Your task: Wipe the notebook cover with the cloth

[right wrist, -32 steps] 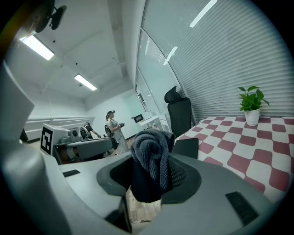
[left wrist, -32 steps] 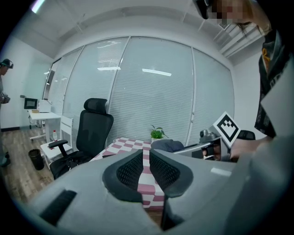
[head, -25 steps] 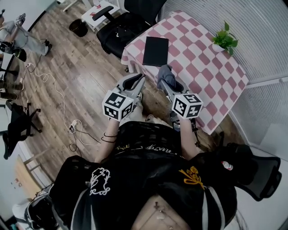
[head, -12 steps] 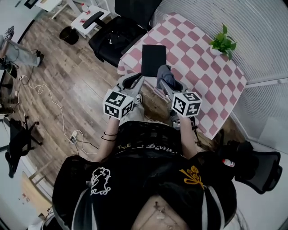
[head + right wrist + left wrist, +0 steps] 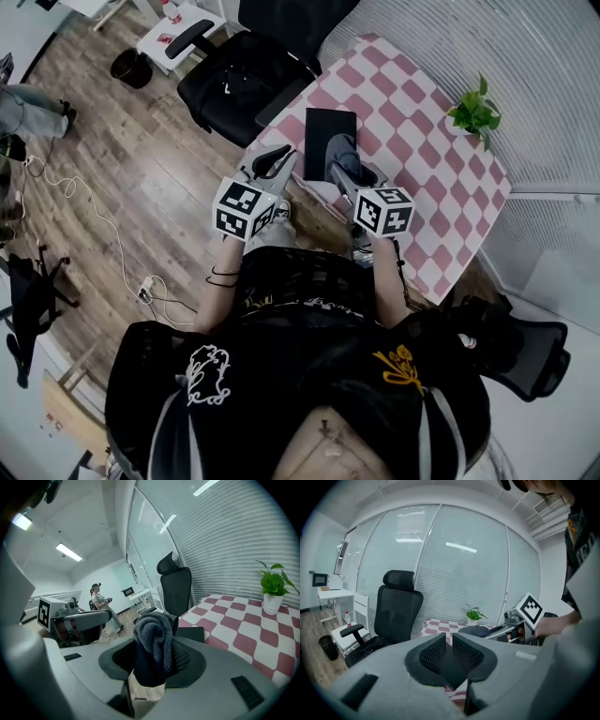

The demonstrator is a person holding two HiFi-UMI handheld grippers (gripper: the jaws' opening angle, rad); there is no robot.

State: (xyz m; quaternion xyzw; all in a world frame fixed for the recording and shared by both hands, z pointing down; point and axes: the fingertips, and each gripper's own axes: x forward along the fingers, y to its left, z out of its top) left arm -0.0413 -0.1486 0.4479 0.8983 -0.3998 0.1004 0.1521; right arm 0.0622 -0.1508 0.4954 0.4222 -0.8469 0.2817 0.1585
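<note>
A black notebook (image 5: 328, 139) lies flat near the left edge of the pink-and-white checked table (image 5: 422, 141). My right gripper (image 5: 349, 167) is shut on a bunched dark grey cloth (image 5: 339, 148), held at the notebook's near right corner. In the right gripper view the cloth (image 5: 154, 644) hangs between the jaws, with the notebook (image 5: 190, 633) just beyond. My left gripper (image 5: 277, 157) hovers off the table's left edge, beside the notebook, jaws together and holding nothing. In the left gripper view a dark strip of notebook (image 5: 450, 670) shows through the narrow slit.
A small potted plant (image 5: 476, 114) stands at the table's far right corner. A black office chair (image 5: 239, 70) sits left of the table on the wooden floor. A white side table (image 5: 178, 23) and cables (image 5: 84, 197) lie farther left. A person (image 5: 101, 605) stands in the background.
Both grippers have come closer to the table. The cloth now sits at the notebook's near edge, where a gap separated them before. Jaw states are unchanged.
</note>
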